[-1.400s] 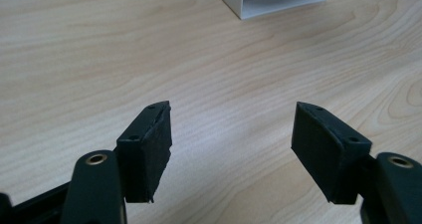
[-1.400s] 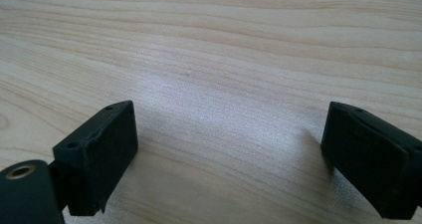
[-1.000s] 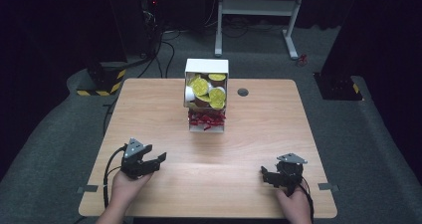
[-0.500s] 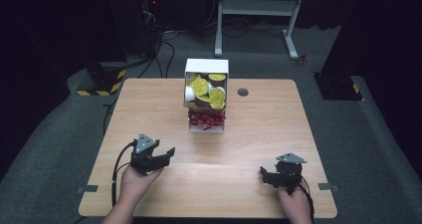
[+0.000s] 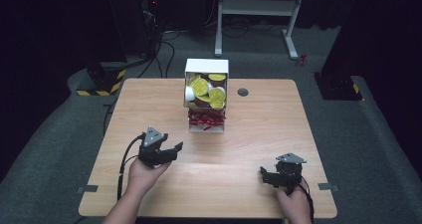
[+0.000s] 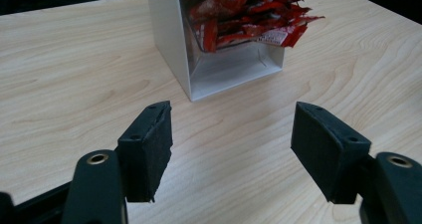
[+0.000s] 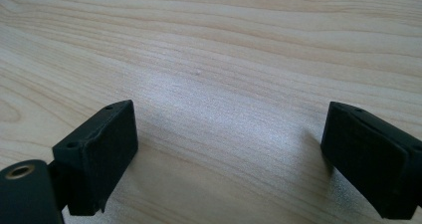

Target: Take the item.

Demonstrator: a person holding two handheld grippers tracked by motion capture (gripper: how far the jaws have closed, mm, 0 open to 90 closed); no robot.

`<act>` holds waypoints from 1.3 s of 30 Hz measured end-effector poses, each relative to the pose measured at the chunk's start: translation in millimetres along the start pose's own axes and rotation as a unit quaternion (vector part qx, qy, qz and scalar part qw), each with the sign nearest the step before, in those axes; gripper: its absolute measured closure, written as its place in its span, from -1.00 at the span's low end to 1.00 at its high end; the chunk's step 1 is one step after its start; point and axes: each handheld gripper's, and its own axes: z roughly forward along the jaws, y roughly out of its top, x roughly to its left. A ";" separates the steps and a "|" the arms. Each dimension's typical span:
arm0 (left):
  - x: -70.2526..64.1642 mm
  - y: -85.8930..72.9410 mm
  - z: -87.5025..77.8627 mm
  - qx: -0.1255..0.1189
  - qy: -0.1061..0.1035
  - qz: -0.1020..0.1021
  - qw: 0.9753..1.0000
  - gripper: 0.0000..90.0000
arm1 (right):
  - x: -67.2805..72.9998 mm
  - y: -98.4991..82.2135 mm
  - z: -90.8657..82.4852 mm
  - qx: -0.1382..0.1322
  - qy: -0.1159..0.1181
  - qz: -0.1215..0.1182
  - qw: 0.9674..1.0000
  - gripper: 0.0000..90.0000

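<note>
Fingers of my left gripper point(image 6: 231, 154) stood wide apart, nothing between them — the white dispenser box point(image 6: 219, 69) stood just ahead, red packets point(image 6: 244, 15) spilling in its clear lower tray. My right gripper point(image 7: 229, 159) hung low over bare table point(image 7: 224, 59), fingers spread wide too — well apart from that box.

Dim room, grey carpet floor point(image 5: 348, 134). Light wood tabletop point(image 5: 278, 129) lit at centre. Far: white desk frame point(image 5: 259, 7) on two legs. Far left: cables point(image 5: 159, 40), black-yellow striped block point(image 5: 107, 79). Dark block point(image 5: 338, 84) far right.
</note>
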 end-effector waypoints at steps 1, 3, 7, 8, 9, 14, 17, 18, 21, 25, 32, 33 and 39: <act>-0.2 1.3 1.2 -0.001 0.002 0.002 1.000 -0.27 | 0.0 0.0 0.0 0.000 0.000 0.000 1.000 -0.83; -1.9 3.5 3.8 0.000 0.004 0.003 1.000 -0.27 | 0.0 0.0 0.0 0.000 0.000 0.000 1.000 -0.83; -2.2 8.4 7.6 -0.002 0.005 0.005 1.000 -0.28 | 0.0 0.0 0.0 0.000 0.000 0.000 1.000 -0.83; -1.7 9.9 8.7 -0.004 0.006 0.006 1.000 -0.28 | 0.0 0.0 0.0 0.000 0.000 0.000 1.000 -0.83; -0.9 12.8 11.1 -0.006 0.008 0.008 1.000 -0.27 | -0.2 -0.1 0.0 0.000 0.000 -0.001 1.000 -0.83; -0.9 16.2 16.5 -0.005 0.003 0.003 1.000 -0.26 | -0.2 -0.1 0.0 0.000 0.000 -0.002 1.000 -0.83; -0.9 19.1 21.8 -0.006 0.006 0.009 1.000 -0.24 | 0.3 -0.3 -0.3 0.001 0.001 -0.001 1.000 -0.83; -1.0 20.4 23.3 -0.006 0.007 0.008 1.000 -0.23 | 0.4 -0.3 -0.4 0.001 0.002 -0.002 1.000 -0.83; -2.2 24.2 28.1 -0.007 0.009 0.010 1.000 -0.23 | 0.9 -0.3 -0.5 0.001 0.005 -0.004 1.000 -0.83; -3.6 29.7 34.7 -0.010 0.008 0.011 1.000 -0.23 | 1.0 -0.3 -0.5 0.001 0.005 -0.004 1.000 -0.83; -3.5 36.4 45.5 -0.007 0.010 0.009 1.000 -0.15 | 1.0 -0.4 -0.6 0.001 0.005 -0.003 1.000 -0.83; -4.8 38.1 47.5 -0.006 0.013 0.011 1.000 -0.16 | 1.0 -0.3 -0.5 0.001 0.004 -0.004 1.000 -0.83; -5.2 43.7 57.4 -0.009 0.017 0.011 1.000 -0.15 | 1.0 -0.3 -0.6 0.001 0.005 -0.003 1.000 -0.83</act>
